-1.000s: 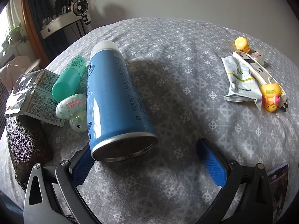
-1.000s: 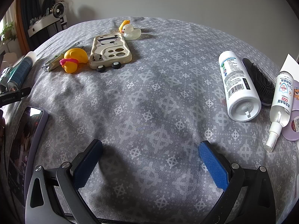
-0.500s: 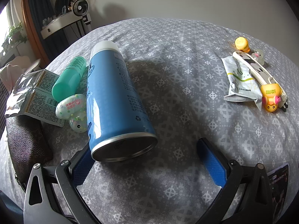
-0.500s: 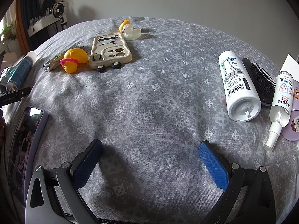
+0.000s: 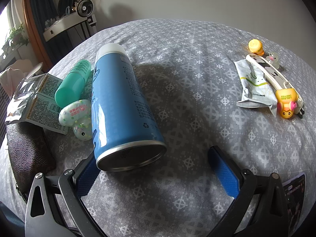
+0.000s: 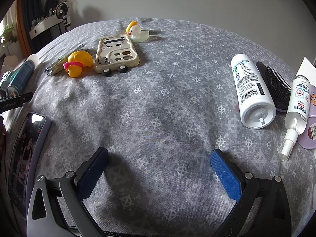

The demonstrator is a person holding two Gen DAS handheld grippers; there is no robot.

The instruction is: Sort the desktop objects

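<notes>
A blue spray can (image 5: 118,102) with a white cap lies on the grey patterned cloth (image 5: 197,118), metal base toward me. My left gripper (image 5: 154,158) is open around that base; the can rests by the left finger, far from the right one. Left of the can lie a green bottle (image 5: 73,83), a speckled egg-shaped case (image 5: 74,112) and foil sachets (image 5: 37,96). My right gripper (image 6: 159,153) stands open over bare cloth, holding nothing. A white bottle (image 6: 250,90), black hairbrush (image 6: 276,85) and clear spray bottle (image 6: 298,102) lie to its right.
A panda phone case (image 6: 116,55), yellow duck (image 6: 79,63), clear duck (image 6: 138,32) and white packet (image 5: 254,85) sit at the far middle. A lit phone (image 6: 25,154) lies between the grippers. A brown wallet (image 5: 27,154) is at the left edge, a purple disc (image 6: 310,134) far right.
</notes>
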